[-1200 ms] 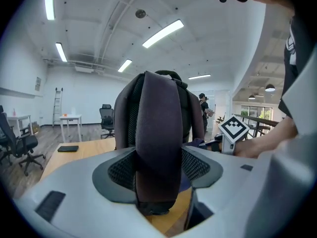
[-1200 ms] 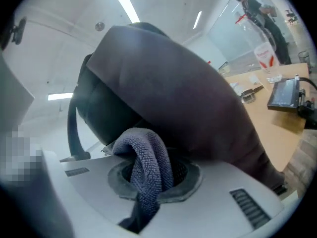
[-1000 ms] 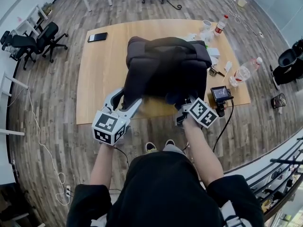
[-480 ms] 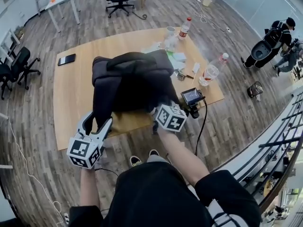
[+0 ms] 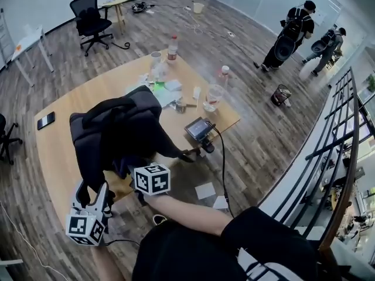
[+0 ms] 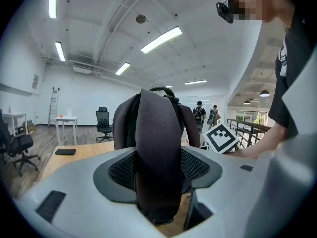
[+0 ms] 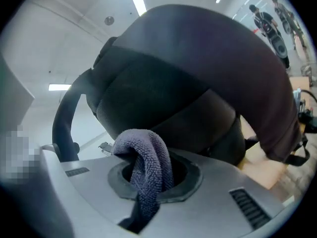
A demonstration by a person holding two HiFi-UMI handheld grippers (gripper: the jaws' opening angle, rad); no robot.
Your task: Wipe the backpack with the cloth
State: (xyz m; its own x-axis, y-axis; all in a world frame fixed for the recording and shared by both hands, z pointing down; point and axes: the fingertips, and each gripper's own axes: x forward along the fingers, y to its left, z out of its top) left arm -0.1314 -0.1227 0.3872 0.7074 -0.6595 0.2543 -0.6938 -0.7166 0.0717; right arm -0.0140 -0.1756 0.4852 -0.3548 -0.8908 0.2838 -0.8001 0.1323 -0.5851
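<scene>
**Holding the bag steady for the wipe**

The dark backpack (image 5: 120, 134) stood upright on the wooden table (image 5: 55, 157), close to its near edge. The left gripper (image 5: 92, 193) was clenched on a padded strap (image 6: 156, 148) that ran from the bag down between its jaws. That grip looked meant to anchor the soft bag so that it would not slide or tip under a rub.

The right gripper (image 7: 151, 182) was clamped on a folded grey cloth (image 7: 143, 152), with a loop of it bulging past the jaws, probably so that fabric and not metal would meet the bag. It sat low at the near face of the backpack. Whether the cloth was actually touching could not be told. Bottles and other clutter lay on the far side of the table, well apart from the grippers.
</scene>
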